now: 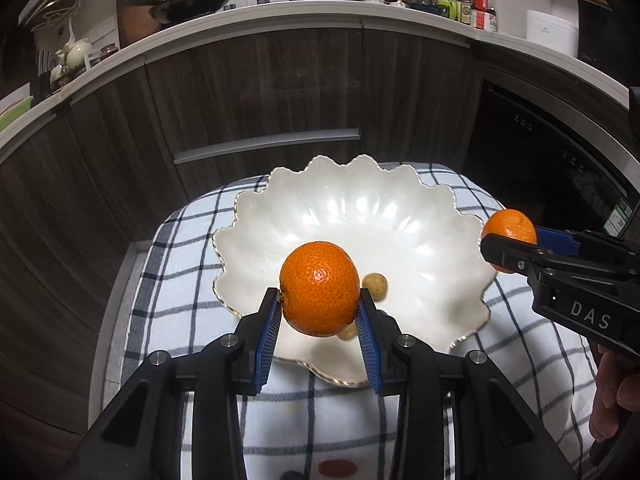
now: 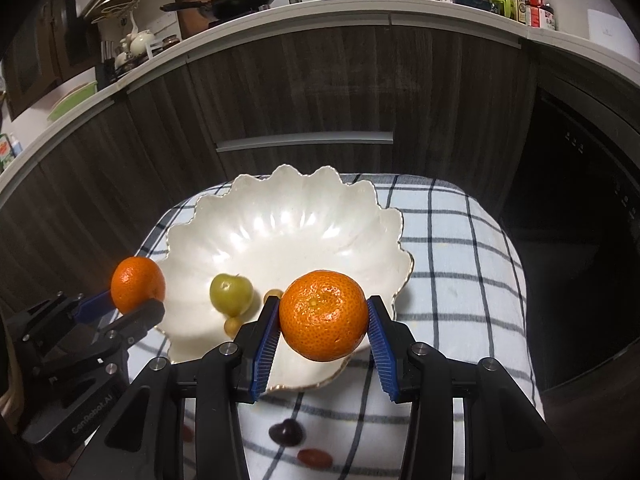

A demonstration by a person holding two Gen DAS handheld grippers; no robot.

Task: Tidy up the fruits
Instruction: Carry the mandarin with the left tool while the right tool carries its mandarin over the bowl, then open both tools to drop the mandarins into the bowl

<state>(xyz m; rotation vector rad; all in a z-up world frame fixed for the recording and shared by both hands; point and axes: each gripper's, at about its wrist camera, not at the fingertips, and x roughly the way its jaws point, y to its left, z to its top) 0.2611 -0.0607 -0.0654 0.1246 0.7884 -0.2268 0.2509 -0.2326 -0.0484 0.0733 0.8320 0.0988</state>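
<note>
Between each tool's pads (image 1: 272, 320), a mandarin (image 1: 319, 288)

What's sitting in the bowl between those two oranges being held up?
In the right wrist view, a green fruit and two small yellowish ones lie in the white bowl, between the left orange and the right orange.

Dark wood-grain cabinets (image 1: 280, 92) fill the far side under a white countertop (image 1: 280, 12). A black wok (image 1: 196, 0) sits at far left, bottles (image 1: 476, 4) at far right, a dark oven (image 1: 552, 168) below them.
</note>
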